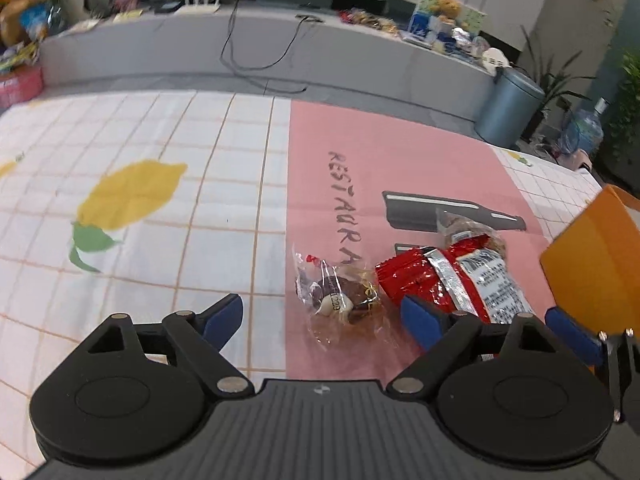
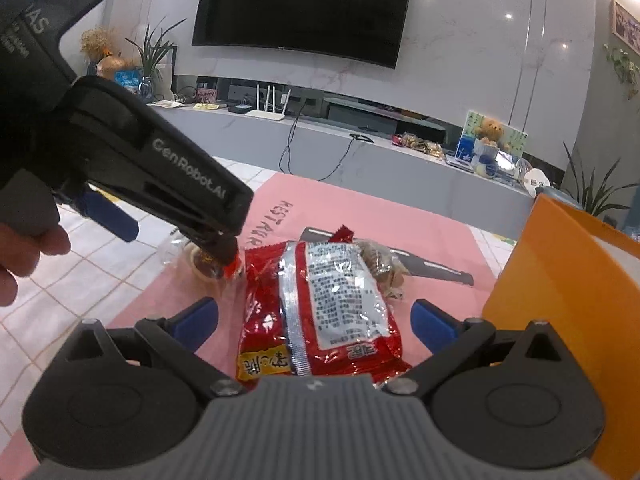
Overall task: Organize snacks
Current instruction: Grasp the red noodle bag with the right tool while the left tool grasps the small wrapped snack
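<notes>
- Left wrist view: the left gripper (image 1: pixel 322 312) hangs low over the pink mat (image 1: pixel 404 160), its blue fingers (image 1: pixel 224 314) spread wide around a clear candy bag (image 1: pixel 340 300) without touching it
- Just right of that lies a red snack packet (image 1: pixel 452 280), label side up, with an orange box (image 1: pixel 596 256) at the far right edge
- Right wrist view: the right gripper (image 2: pixel 316 320) is also spread wide, straddling the red snack packet (image 2: pixel 320 312) on the mat
- The left gripper (image 2: pixel 180 184), held by a hand (image 2: pixel 24 256), reaches in from the left over the candy bag (image 2: pixel 208 266)
- The orange box (image 2: pixel 560 300) stands just right
</notes>
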Demonstrator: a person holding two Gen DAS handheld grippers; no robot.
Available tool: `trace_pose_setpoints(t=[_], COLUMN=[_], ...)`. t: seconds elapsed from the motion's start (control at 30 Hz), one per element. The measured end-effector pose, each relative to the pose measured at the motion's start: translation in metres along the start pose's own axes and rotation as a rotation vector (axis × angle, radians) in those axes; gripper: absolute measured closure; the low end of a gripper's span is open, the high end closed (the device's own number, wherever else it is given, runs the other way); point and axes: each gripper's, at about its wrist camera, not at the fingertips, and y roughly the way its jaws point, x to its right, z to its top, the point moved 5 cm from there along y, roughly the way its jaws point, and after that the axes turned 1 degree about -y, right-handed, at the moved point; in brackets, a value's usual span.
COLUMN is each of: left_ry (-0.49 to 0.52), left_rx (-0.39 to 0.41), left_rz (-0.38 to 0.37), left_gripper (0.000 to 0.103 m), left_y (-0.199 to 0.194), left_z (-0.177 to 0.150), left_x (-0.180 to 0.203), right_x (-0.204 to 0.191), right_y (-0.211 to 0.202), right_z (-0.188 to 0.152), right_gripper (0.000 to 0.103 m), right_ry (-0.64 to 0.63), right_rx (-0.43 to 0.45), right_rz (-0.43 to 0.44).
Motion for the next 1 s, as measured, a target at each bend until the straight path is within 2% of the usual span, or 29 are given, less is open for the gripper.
trace_pose_setpoints(t=[0.1,0.13,0.23,0.27,0.3,0.47,0.57,0.63,0.73,1.0], left_ry=[-0.013,0.002,0.003,-0.008,-0.022,-0.116,-0.141,-0.148,-0.149,-0.12], left_rx=[-0.026,0.001,0.027,0.035,0.041,0.026,0.034,0.036,0.031,0.036], left_rz=[0.021,0.036,0.041,0.035,0.035,0.044,0.036,0.044,0.042,0.016], left_gripper=[0.007,0.011,0.033,0.047,0.05,0.051,0.052,0.053,0.053,0.053], left_y=[0.011,0.011,0.014,0.013,0.013,0.005,-0.003,-0.009,-0.014,-0.026], left_z=[-0.003,-0.002,0.0,0.001,0.001,0.0,0.0,0.0,-0.003,-0.014], left_x=[0.002,0.004,0.006,0.006,0.004,-0.009,-0.017,-0.022,-0.029,-0.046], right_x=[0.004,0.005,0.009,0.011,0.014,0.016,0.01,0.002,-0.009,-0.023], right_y=[0.005,0.005,0.007,0.008,0.009,0.01,0.01,0.008,0.006,0.008], right_z=[0.0,0.0,-0.002,-0.003,-0.004,-0.005,-0.005,-0.004,-0.003,-0.004], right_gripper=[0.003,0.003,0.003,0.003,0.003,0.003,0.003,0.003,0.003,0.003], right_ry=[0.033,0.039,0.066,0.075,0.084,0.107,0.075,0.02,-0.08,-0.191], right_rx=[-0.021,-0.021,-0.04,-0.05,-0.055,-0.058,-0.053,-0.041,-0.018,-0.02], right_rz=[0.011,0.015,0.027,0.03,0.034,0.059,0.069,0.08,0.044,-0.018])
